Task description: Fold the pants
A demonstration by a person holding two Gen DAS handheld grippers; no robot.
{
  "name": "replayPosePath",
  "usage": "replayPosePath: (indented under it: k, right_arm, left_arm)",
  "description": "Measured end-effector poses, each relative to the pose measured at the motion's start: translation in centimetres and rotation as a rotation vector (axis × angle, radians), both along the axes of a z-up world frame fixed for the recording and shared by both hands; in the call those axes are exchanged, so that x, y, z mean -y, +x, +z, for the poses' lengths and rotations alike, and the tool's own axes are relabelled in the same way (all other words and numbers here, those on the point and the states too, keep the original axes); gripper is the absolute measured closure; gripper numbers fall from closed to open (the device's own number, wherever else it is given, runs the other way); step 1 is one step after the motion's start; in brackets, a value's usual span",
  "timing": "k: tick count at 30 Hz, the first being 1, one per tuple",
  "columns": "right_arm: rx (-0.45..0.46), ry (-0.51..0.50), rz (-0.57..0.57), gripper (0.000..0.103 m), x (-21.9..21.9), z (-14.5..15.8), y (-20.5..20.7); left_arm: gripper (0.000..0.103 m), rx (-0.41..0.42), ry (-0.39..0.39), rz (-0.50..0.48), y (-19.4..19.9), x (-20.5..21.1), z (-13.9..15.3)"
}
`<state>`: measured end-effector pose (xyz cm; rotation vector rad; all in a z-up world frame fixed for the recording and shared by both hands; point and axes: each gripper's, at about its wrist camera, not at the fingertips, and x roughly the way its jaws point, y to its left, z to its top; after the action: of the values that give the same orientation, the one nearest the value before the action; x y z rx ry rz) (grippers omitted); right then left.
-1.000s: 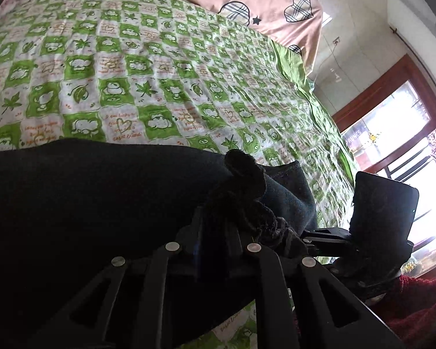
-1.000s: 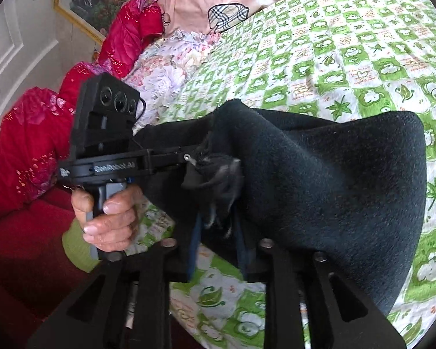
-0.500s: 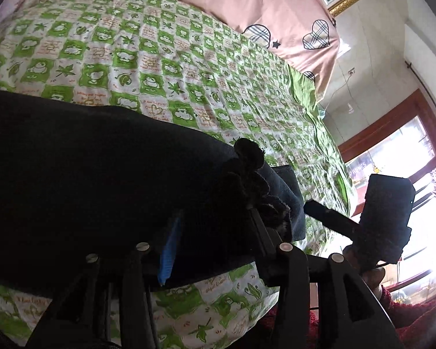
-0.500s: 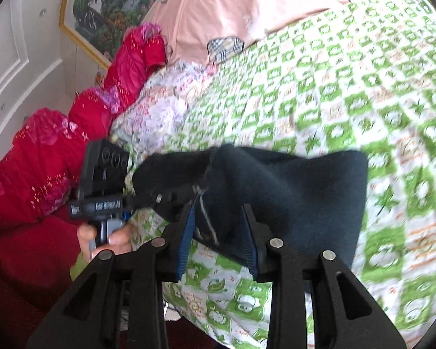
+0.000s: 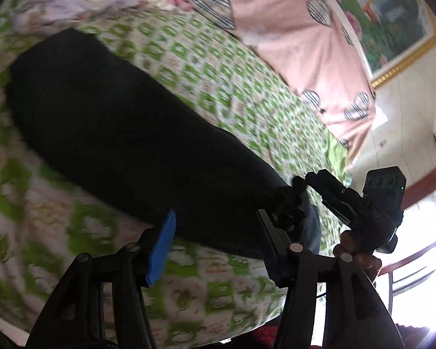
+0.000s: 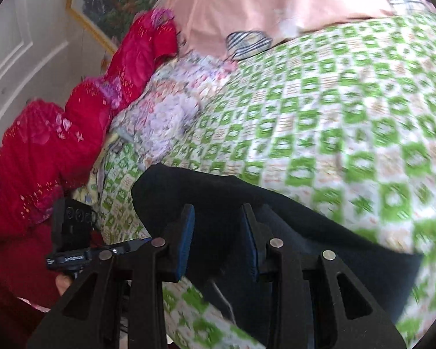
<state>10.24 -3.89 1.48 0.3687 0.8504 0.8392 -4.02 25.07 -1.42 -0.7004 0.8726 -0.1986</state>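
Through my left wrist camera, my left gripper (image 5: 218, 232) has its jaws spread wide, the dark pants (image 5: 125, 133) lying between and beyond them on the green checked bedspread (image 5: 218, 81). The pants' near edge runs across my jaw gap; bare bedspread lies below my jaws up to the bed edge. Right of my jaws, my right gripper (image 5: 328, 192) sits by the bunched pants end. Far ahead lies the pink pillow (image 5: 290, 29).

Through my right wrist camera, my right gripper (image 6: 219, 235) also stands apart, pants (image 6: 290, 241) between its blue pads without being pinched. Open bedspread (image 6: 334, 101) stretches ahead and right. Only here, left of my jaws, show the red quilt (image 6: 58, 133) and my left gripper (image 6: 72, 232).
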Motion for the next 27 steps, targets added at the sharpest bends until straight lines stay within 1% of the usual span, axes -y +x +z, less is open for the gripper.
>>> replayPosePath:
  k: [1, 3, 6, 9, 11, 13, 14, 19, 23, 27]
  right_arm:
    - [-0.004, -0.013, 0.019, 0.061, -1.1, 0.0, 0.5]
    - [-0.01, -0.033, 0.051, 0.052, -3.0, 0.1, 1.2]
    - [-0.007, -0.059, 0.094, 0.051, -5.7, 0.2, 2.0]
    - [-0.011, -0.078, 0.134, 0.051, -8.0, 0.2, 2.5]
    - [-0.015, -0.089, 0.152, 0.049, -9.2, 0.1, 2.8]
    - [-0.02, -0.098, 0.165, 0.044, -10.4, 0.1, 3.2]
    - [-0.022, -0.1, 0.169, 0.044, -10.9, 0.0, 3.4]
    - [-0.032, -0.127, 0.203, 0.044, -13.7, -0.2, 5.1]
    - [-0.051, -0.167, 0.247, 0.044, -16.9, -0.4, 7.1]
    - [-0.044, -0.213, 0.32, 0.044, -21.0, -0.4, 9.0]
  left_arm:
    - [0.046, -0.008, 0.006, 0.03, -0.4, -0.7, -0.1]
    - [0.046, -0.023, 0.005, 0.081, -0.9, -2.0, -0.3]
    - [0.046, -0.053, 0.006, 0.176, -1.3, -4.3, -0.7]
    - [0.043, -0.084, 0.015, 0.265, -1.5, -6.1, -1.2]
    - [0.042, -0.104, -0.006, 0.32, -1.2, -7.5, -1.7]
    - [0.042, -0.118, -0.026, 0.354, -0.8, -8.5, -2.1]
    - [0.042, -0.123, -0.033, 0.373, -0.4, -9.1, -2.3]
    - [0.042, -0.143, -0.021, 0.436, 0.6, -11.2, -3.1]
    - [0.042, -0.144, -0.06, 0.451, 1.1, -12.6, -4.3]
    - [0.042, -0.136, -0.058, 0.443, 1.5, -13.2, -4.4]
